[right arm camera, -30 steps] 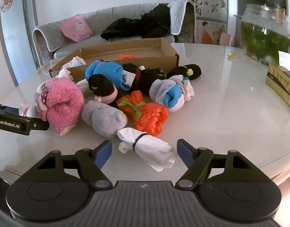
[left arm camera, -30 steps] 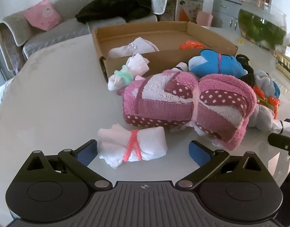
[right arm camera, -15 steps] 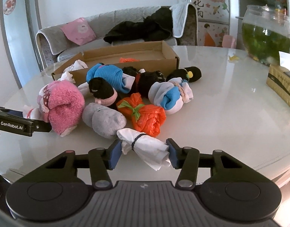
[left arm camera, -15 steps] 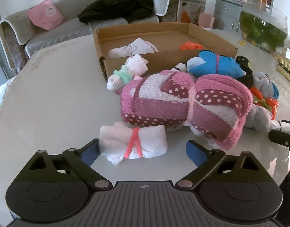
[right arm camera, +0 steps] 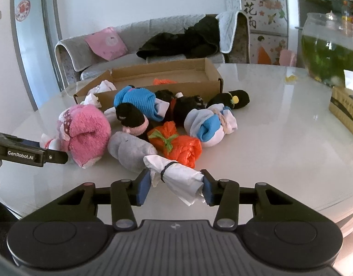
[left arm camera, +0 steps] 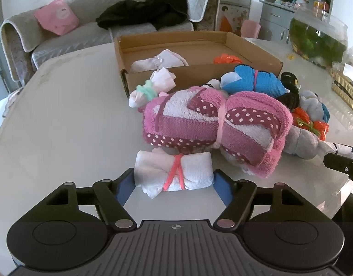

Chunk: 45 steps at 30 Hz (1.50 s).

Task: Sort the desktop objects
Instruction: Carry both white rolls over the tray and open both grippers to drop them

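1. Since the left gripper [left arm camera: 174,181] has its jaws wide around the white bundle tied with a pink band [left arm camera: 174,173], with the blue pads just at its two ends and no squeeze visible yet, close evenly on the bundle's ends so that it does not skid on the bench [left arm camera: 61,119]
2. Keep that grip clear of the big pink towel roll [left arm camera: 215,124], which lies touching the bundle's far side (its loose fringe could get pinched in)
3. Once lifted, the likely place for it is the cardboard box [left arm camera: 199,71] beyond the pile, where a white bundle and an orange one already lie; carry it high over the towel roll
4. On the right, the right gripper [right arm camera: 175,184] has its jaws pressed against both ends of the white bundle with a dark band [right arm camera: 176,176], which lies at the near edge of the pile, next to the grey sock roll [right arm camera: 130,149] and the orange bag roll [right arm camera: 178,145]; lift straight up before turning toward the box, so the neighbours stay put
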Tool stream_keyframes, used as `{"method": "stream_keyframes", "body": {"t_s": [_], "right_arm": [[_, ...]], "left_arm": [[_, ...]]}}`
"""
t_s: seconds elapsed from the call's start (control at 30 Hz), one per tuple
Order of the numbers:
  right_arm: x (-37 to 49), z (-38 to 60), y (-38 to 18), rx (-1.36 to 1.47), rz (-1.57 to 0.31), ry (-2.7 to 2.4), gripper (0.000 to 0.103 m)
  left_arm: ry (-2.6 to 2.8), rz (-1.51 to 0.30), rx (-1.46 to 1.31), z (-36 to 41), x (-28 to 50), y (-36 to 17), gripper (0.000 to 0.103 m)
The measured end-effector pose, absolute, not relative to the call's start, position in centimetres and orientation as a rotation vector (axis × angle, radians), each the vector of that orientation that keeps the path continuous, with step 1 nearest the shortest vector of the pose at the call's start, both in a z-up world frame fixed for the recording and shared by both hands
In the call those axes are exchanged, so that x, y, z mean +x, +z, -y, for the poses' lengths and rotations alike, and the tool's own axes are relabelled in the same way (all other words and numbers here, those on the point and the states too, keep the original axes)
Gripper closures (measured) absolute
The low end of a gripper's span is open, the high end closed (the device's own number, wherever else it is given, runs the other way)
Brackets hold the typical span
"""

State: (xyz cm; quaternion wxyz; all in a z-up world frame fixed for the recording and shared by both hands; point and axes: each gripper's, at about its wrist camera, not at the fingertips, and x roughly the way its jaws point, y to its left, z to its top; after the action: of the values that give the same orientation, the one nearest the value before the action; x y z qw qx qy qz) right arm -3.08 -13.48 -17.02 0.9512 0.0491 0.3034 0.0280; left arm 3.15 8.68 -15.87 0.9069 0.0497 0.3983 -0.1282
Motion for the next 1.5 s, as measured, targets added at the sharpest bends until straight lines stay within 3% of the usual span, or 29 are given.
{"method": "stream_keyframes", "body": {"t_s": [0.5, 0.93, 1.5], "right_arm": [[-2.9, 18.0, -11.6, 0.141, -0.527, 0.093, 0.061], [6.6, 18.9, -4.7, 0.098, -0.382, 0.189, 0.060], [13.6, 17.8, -4.5, 0.080, -0.442, 0.302, 0.060]], "left_arm": [[-0.232, -0.696, 0.081, -9.4, 1.5, -8.1, 0.025], [-0.229, -0.621, 0.096, -6.7, 10.5, -0.7, 0.025], [-0.213, -0.687, 0.031, -3.3, 21.8, -0.4, 0.025]]}}
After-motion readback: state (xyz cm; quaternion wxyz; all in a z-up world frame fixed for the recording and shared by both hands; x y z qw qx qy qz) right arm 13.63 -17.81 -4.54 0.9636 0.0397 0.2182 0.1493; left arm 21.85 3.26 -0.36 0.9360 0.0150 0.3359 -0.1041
